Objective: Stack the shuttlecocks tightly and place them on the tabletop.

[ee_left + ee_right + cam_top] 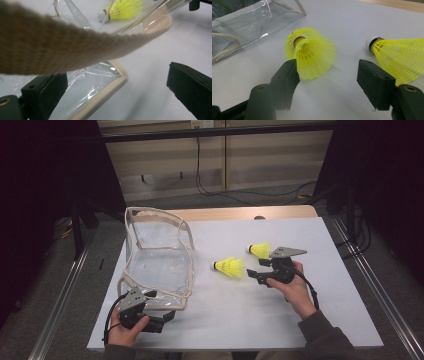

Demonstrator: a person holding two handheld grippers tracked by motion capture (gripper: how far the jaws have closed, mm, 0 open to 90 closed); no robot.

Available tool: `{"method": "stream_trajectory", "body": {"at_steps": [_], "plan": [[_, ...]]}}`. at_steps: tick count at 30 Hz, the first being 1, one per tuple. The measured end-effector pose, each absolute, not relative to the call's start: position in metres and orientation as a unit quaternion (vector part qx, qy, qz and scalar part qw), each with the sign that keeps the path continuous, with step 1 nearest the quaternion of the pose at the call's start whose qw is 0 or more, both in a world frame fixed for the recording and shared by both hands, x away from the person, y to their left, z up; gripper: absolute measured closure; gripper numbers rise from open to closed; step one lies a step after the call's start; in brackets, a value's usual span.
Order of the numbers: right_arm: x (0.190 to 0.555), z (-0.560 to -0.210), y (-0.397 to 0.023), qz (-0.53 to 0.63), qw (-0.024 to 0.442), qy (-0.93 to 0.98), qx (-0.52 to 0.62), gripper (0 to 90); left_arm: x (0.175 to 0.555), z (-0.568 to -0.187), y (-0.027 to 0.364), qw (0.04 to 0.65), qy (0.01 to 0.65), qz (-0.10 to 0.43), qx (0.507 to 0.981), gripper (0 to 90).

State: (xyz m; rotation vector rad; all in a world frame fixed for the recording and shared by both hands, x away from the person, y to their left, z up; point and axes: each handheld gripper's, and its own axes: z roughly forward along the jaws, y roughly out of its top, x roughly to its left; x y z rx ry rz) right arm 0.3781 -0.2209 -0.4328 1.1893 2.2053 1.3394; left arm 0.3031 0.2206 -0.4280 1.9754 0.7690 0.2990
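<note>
Clear plastic bag [159,260] with beige trim stands open at table's left. Two yellow shuttlecocks [230,267] [260,250] lie centre-right on the white tabletop [240,315]. Right gripper [256,271] spread, just right of the near shuttlecock. Left gripper [167,316] spread at the bag's near edge. Dark room, grey floor.

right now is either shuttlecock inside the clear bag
No, both yellow shuttlecocks lie on the white table, right of the clear bag.

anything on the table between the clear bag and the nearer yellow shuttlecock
No, only bare white table separates the clear bag from the nearer shuttlecock, as the high view shows.
</note>
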Motion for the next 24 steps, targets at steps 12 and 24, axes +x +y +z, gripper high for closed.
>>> {"method": "stream_trajectory", "body": {"at_steps": [12,24], "plan": [[0.378,-0.431,-0.230,0.464,0.157,0.762,0.425,23.5,0.303,-0.428,0.220,0.479,0.315,0.124,0.810,3.4],[0.379,-0.430,-0.239,0.462,0.165,0.751,0.442,15.4,0.303,-0.428,0.220,0.479,0.315,0.124,0.810,3.4]]}}
